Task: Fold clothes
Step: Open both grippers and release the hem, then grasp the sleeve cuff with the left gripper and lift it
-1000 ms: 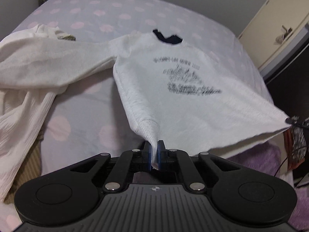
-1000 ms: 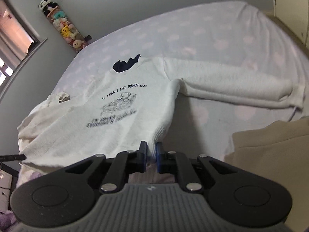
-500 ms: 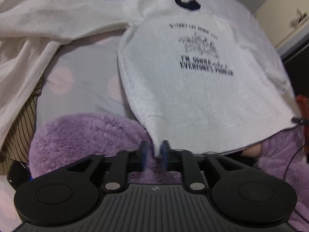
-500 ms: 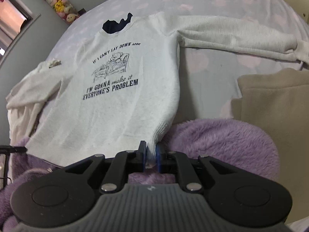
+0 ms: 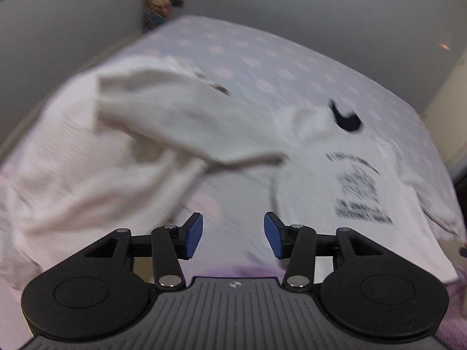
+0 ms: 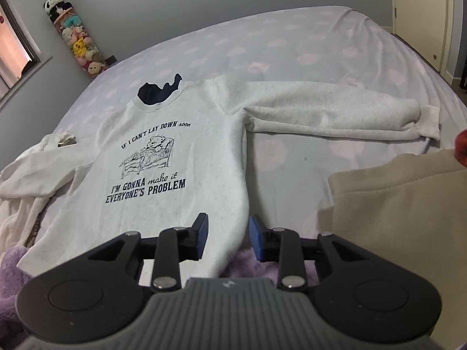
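Observation:
A white sweatshirt (image 6: 181, 157) with dark printed text lies face up on the bed, neck away from me, its right sleeve (image 6: 335, 116) stretched out to the right. My right gripper (image 6: 229, 237) is open, its jaws either side of the sweatshirt's bottom right hem corner without holding it. In the blurred left wrist view the sweatshirt (image 5: 359, 192) lies to the right and its left sleeve (image 5: 186, 122) runs across the upper left. My left gripper (image 5: 233, 239) is open and empty above the sheet, left of the sweatshirt's body.
The bed has a lilac sheet (image 6: 292, 49) with pink dots. A cream garment (image 5: 73, 180) is heaped at the left, a beige folded garment (image 6: 394, 204) lies at the right. A purple fluffy blanket (image 6: 256, 265) lies at the near edge. Plush toys (image 6: 76, 46) hang on the far wall.
Both grippers let go of the sweatshirt's bottom hem corners and opened. The sweatshirt now lies flat on the bed. The left gripper swung up and to the left.

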Action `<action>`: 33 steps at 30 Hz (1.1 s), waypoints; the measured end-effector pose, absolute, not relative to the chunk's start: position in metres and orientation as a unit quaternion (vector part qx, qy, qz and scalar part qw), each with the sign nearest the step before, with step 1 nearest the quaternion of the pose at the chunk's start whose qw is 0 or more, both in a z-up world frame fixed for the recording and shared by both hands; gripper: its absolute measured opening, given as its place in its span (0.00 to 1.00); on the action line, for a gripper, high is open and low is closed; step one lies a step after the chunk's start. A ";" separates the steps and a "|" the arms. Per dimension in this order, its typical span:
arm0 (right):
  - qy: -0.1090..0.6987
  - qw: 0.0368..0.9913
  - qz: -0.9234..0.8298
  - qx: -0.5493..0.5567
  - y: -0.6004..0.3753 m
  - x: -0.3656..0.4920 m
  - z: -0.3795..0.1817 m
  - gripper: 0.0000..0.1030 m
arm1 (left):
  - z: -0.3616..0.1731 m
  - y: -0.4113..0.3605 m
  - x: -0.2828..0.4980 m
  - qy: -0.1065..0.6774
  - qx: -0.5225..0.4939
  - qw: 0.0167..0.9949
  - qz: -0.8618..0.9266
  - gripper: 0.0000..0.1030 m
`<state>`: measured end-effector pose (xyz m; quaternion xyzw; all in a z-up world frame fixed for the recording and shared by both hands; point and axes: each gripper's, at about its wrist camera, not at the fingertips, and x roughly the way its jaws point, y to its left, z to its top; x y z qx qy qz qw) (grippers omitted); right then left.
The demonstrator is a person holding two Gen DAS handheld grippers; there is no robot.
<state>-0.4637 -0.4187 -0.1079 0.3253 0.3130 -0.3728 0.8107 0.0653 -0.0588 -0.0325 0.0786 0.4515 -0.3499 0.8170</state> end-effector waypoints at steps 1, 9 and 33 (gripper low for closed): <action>0.316 0.811 -0.373 0.323 -0.422 -0.457 -0.108 0.33 | -0.030 -0.057 0.074 0.447 0.076 0.822 -0.343 0.44; 0.305 0.831 -0.370 0.283 -0.446 -0.384 -0.075 0.34 | -0.029 -0.045 0.136 0.420 0.072 0.854 -0.298 0.47; 0.411 0.818 -0.310 0.256 -0.464 -0.203 -0.102 0.37 | -0.091 -0.016 0.271 0.378 0.020 0.888 -0.262 0.58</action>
